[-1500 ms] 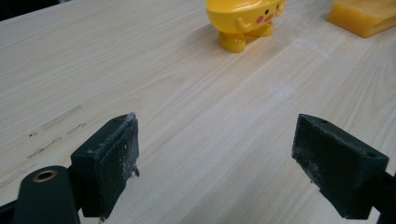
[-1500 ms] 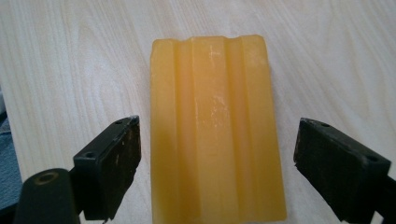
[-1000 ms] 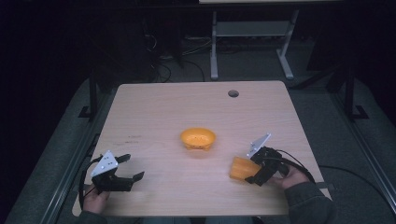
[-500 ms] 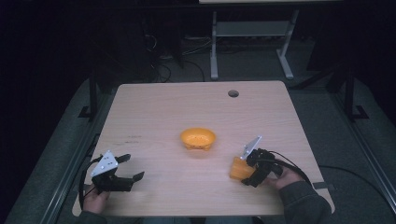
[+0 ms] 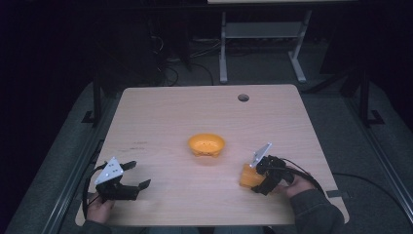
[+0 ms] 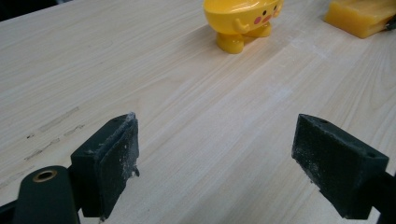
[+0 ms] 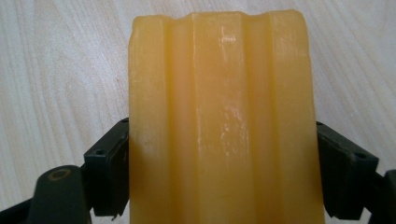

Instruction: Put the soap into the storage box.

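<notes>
A yellow-orange ridged block (image 7: 224, 121) sits between the jaws of my right gripper (image 7: 224, 168), which is shut on its two sides. From above, that block (image 5: 247, 176) and the right gripper (image 5: 254, 179) are low over the table's near right part. An orange bowl-shaped toy with a small face (image 5: 206, 145) stands at the table's middle. My left gripper (image 5: 139, 174) rests at the near left, open, with nothing between its jaws. In the left gripper view (image 6: 217, 154), the toy (image 6: 243, 18) and the block (image 6: 362, 16) lie far ahead.
The light wooden table (image 5: 170, 112) has a round cable hole (image 5: 243, 97) near its far edge. Faint dark scuffs (image 5: 139, 144) mark the wood left of the toy. Behind the table stand a white frame (image 5: 223, 48) and loose cables on the floor.
My right gripper has shifted slightly left with the block held in it. The left gripper and the toy have stayed put.
</notes>
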The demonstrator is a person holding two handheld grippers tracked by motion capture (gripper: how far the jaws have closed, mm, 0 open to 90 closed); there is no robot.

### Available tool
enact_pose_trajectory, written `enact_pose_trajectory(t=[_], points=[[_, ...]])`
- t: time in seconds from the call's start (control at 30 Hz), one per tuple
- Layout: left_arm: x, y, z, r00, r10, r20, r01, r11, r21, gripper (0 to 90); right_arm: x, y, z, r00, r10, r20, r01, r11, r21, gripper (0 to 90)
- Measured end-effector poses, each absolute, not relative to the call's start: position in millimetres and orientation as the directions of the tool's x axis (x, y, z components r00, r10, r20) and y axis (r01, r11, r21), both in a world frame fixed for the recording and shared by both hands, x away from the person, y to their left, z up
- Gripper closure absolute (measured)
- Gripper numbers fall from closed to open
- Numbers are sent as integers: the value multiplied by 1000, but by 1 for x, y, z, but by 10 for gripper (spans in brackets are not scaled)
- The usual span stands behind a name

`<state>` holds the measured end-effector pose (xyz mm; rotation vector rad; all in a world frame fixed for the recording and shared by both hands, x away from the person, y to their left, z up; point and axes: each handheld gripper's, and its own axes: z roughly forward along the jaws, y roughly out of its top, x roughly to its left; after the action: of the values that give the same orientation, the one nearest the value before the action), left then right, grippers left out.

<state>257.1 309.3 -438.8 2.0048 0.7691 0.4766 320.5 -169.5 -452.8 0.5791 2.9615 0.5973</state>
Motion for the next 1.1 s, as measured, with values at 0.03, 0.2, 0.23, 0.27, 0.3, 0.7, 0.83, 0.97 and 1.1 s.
enact_pose_trajectory(t=[0.03, 0.2, 0.23, 0.27, 0.3, 0.7, 0.83, 0.97, 1.1], points=[[257, 309, -439, 731, 682, 31, 331, -393, 858, 143, 321, -169, -453, -928, 373, 9, 348, 855, 384, 189], [257, 310, -439, 729, 684, 31, 331, -391, 859, 143, 320, -169, -452, -929, 371, 8, 346, 859, 378, 194], [257, 310, -439, 729, 683, 31, 331, -391, 859, 143, 320, -168, -452, -929, 370, 8, 346, 860, 376, 195], [257, 310, -439, 730, 683, 30, 331, -391, 859, 143, 321, -168, -452, -929, 371, 8, 347, 860, 373, 195], [257, 309, -439, 730, 683, 29, 331, -390, 859, 143, 320, -168, -452, -928, 372, 7, 348, 860, 373, 197], [257, 310, -438, 731, 682, 32, 328, -391, 860, 143, 319, -165, -446, -937, 348, 11, 326, 867, 377, 203], [256, 310, -438, 730, 683, 29, 328, -387, 862, 143, 319, -162, -441, -942, 335, 3, 311, 871, 381, 204], [256, 310, -438, 728, 685, 27, 327, -382, 864, 143, 321, -162, -436, -943, 333, -3, 304, 864, 402, 205], [256, 311, -437, 728, 685, 29, 325, -383, 865, 143, 323, -163, -433, -942, 335, -2, 304, 858, 414, 205]])
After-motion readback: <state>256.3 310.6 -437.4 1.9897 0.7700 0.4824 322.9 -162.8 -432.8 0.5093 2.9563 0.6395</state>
